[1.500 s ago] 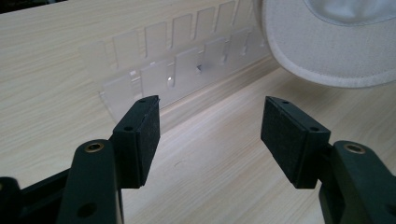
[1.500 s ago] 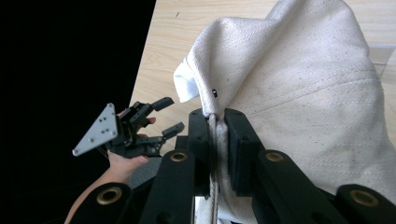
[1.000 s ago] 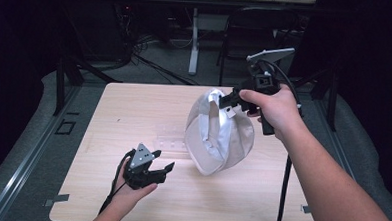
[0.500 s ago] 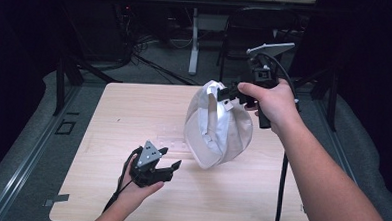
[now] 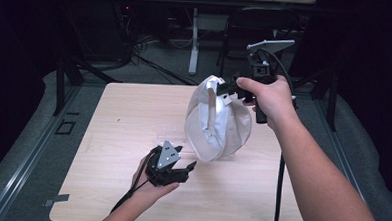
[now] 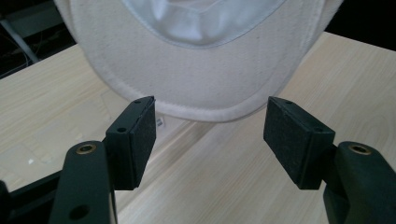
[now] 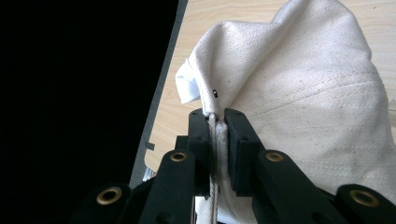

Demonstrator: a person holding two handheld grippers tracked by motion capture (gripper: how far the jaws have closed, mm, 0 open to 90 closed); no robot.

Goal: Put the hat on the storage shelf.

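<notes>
A white cloth cap [image 5: 216,121] hangs over the middle of the wooden table [image 5: 123,117], its lower edge close to the surface. My right gripper [image 5: 226,90] is above the table's far right part, shut on the cap's upper rim. In the right gripper view the fabric edge [image 7: 212,100] is pinched between the pads of that gripper [image 7: 215,119]. My left gripper [image 5: 186,159] sits low, just left of the cap's bottom. In the left gripper view the gripper [image 6: 210,135] faces the curved brim [image 6: 205,70]. Its jaws have just been opening; nothing lies between them.
A cable [image 5: 280,184] drops from the right gripper along the forearm. Faint clear tape patches [image 5: 170,132] lie flat on the table. Beyond the far edge stand a desk leg [image 5: 194,40] and a chair on dark floor.
The left gripper has moved right and a little up, toward the cap's lower edge. The right gripper and the cap have barely shifted.
</notes>
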